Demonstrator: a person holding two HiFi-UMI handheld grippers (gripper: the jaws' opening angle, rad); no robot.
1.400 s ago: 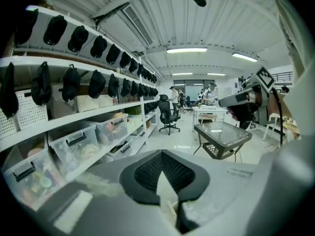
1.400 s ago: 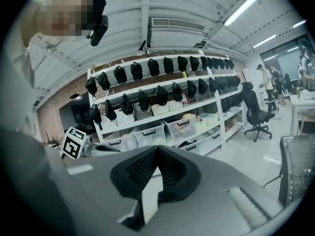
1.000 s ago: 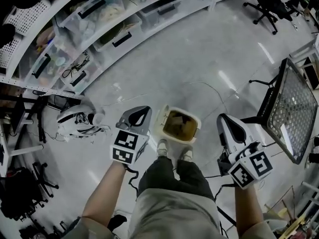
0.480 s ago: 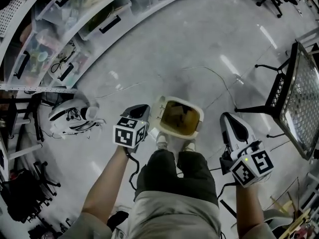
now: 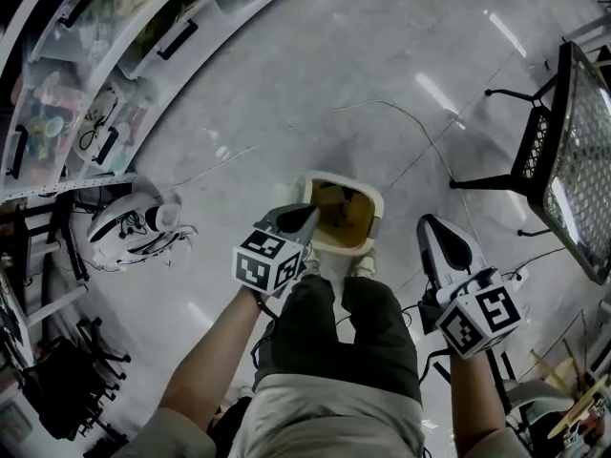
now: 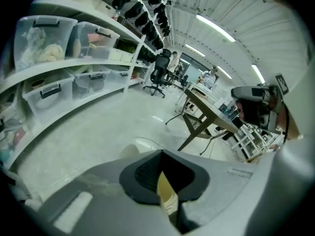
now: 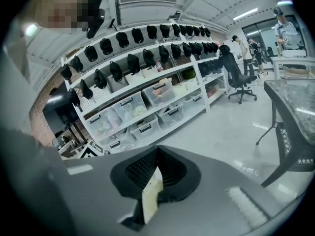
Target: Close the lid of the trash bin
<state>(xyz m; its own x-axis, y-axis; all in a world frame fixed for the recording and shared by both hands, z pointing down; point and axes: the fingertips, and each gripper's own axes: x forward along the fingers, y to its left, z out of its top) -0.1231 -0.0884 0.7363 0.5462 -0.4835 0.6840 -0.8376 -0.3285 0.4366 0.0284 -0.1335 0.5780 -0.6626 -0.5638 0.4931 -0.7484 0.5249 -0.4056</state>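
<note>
A cream trash bin point(image 5: 372, 202) stands open on the floor just in front of the person's shoes, its brownish inside showing. I cannot make out how its lid stands. My left gripper point(image 5: 304, 216) is shut, and its tip overlaps the bin's left rim from above. In the left gripper view the left gripper point(image 6: 162, 173) has its jaws together with nothing between them, pointing across the floor. My right gripper point(image 5: 434, 229) hangs to the right of the bin, apart from it and shut. The right gripper point(image 7: 156, 170) faces the shelves, its jaws together.
Shelves with clear plastic boxes point(image 5: 143, 36) curve along the left. A white headset with cables point(image 5: 129, 222) lies on the floor at left. A black mesh table point(image 5: 582, 151) stands at right. A thin cable point(image 5: 410, 122) runs across the floor beyond the bin.
My left gripper has swung right, from beside the bin to over its left rim. The right gripper has hardly moved.
</note>
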